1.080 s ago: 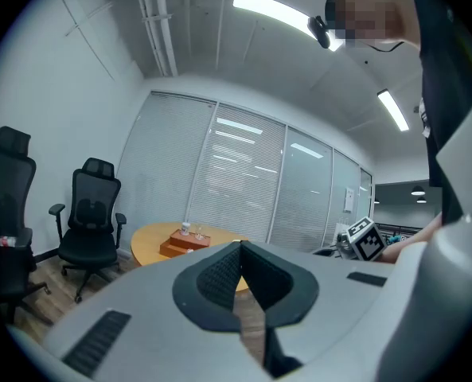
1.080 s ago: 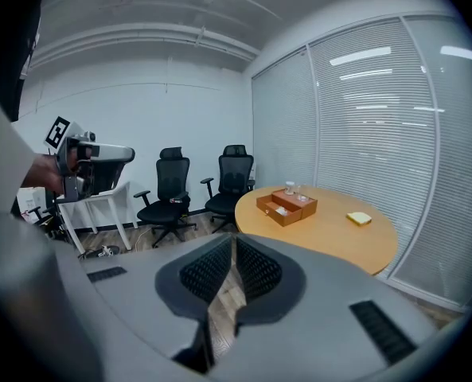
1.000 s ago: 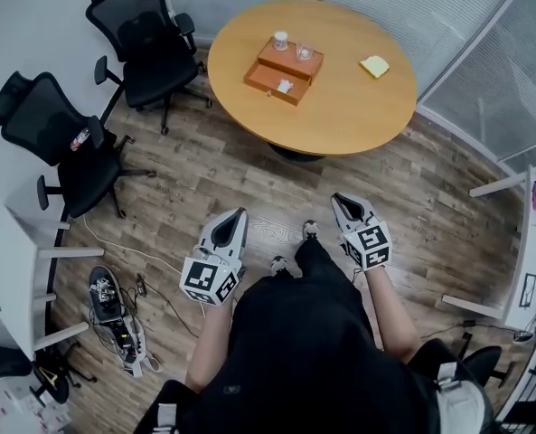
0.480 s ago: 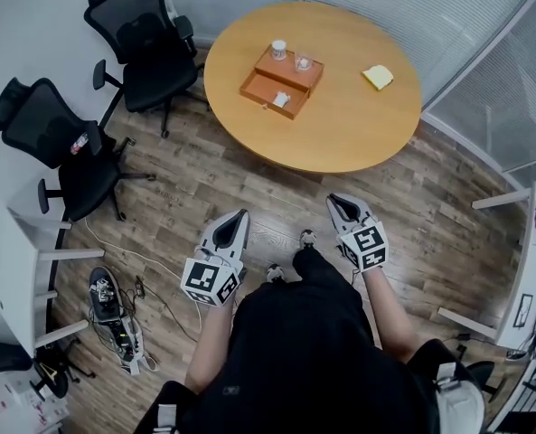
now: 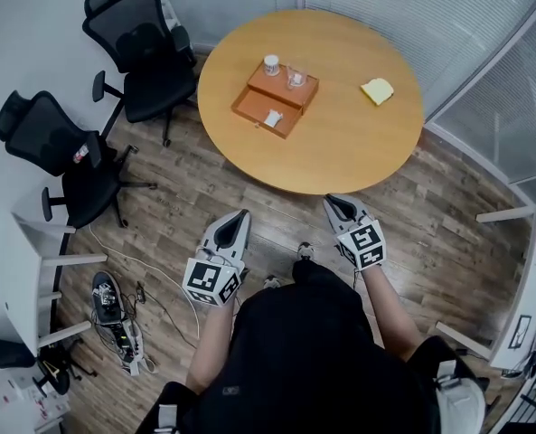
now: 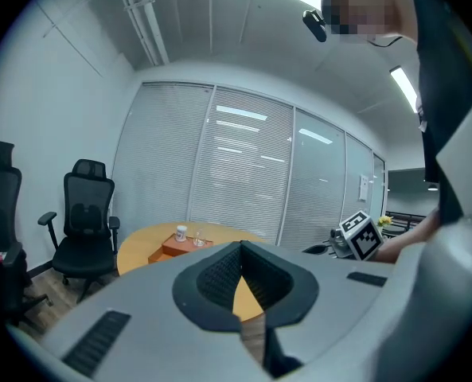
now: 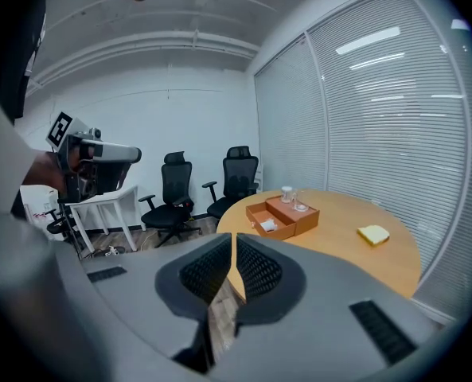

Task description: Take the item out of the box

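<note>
Wood-plank floor (image 5: 249, 188) underfoot, round table (image 5: 340, 152) up at 12 o'clock in the head view. On that table, toward its 10 o'clock side: an orange box (image 5: 284, 87), drawer pulled out toward 7 o'clock. Inside the open drawer, a small white item (image 5: 272, 117), lying flat, untouched. On top of the box, a white cup (image 5: 271, 64) at 11 o'clock, with a clear glass (image 5: 296, 77) just beside it. Over at the table's 2 o'clock, well apart from the box, a yellow pad (image 5: 377, 90). Off the table at 9 and 10 o'clock, two black office chairs (image 5: 141, 52). Down at 8 o'clock on the floor, a tangle of cables (image 5: 114, 310).

Now the hands. Left gripper (image 5: 239, 215) low over the floor, short of the table's 6 o'clock rim, fingers (image 6: 220, 278) clenched tip to tip on nothing, only a wedge of table showing through lower down. Right gripper (image 5: 331, 201) near that same rim, pointing toward 12, fingers (image 7: 255, 269) shut tight and empty, just a thin slit between the pads. Both aimed at the table, both well apart from the box.

From the right gripper view: box at 1 o'clock past the fingertips, drawer open, white item plain to see inside. From the left gripper view: box far off at 11 o'clock, right gripper out at 3 o'clock.
</note>
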Available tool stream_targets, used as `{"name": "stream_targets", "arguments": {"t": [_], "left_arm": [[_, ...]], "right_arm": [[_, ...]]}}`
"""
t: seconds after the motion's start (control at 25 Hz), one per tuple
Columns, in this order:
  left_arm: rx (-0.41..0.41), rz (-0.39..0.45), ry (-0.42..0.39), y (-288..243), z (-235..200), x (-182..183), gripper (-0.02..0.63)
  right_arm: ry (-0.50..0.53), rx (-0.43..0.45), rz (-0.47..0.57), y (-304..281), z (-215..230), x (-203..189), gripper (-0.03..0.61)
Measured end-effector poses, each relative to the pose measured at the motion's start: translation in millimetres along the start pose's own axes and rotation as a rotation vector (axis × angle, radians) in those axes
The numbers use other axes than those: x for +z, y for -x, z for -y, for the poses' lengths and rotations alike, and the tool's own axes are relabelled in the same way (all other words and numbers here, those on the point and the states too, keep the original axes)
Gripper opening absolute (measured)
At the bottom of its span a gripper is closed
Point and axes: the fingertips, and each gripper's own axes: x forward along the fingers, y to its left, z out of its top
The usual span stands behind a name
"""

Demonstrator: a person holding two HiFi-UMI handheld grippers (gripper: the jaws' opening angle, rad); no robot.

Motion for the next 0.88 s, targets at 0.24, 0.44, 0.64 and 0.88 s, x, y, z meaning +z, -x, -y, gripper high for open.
{"name": "stream_targets", "arguments": {"t": [0.24, 0.44, 0.64, 0.88], "left_arm": [[0.035, -0.013, 0.007, -29, 0, 2, 0.006], [0.074, -0.023, 0.009, -43, -5, 1, 0.006], [0.106, -0.023, 0.013, -55, -9, 1, 0.006], [0.133, -0.021, 0.025, -63, -13, -1, 0.006]], "right_arm": [[-0.006, 0.039, -0.004, -13, 28, 1, 0.014], [0.0, 0.084, -0.012, -28, 40, -1, 0.014], [0.011, 0.117, -0.016, -43, 52, 0, 0.014], [0.026, 0.149, -0.02, -55, 57, 3, 0.014]]}}
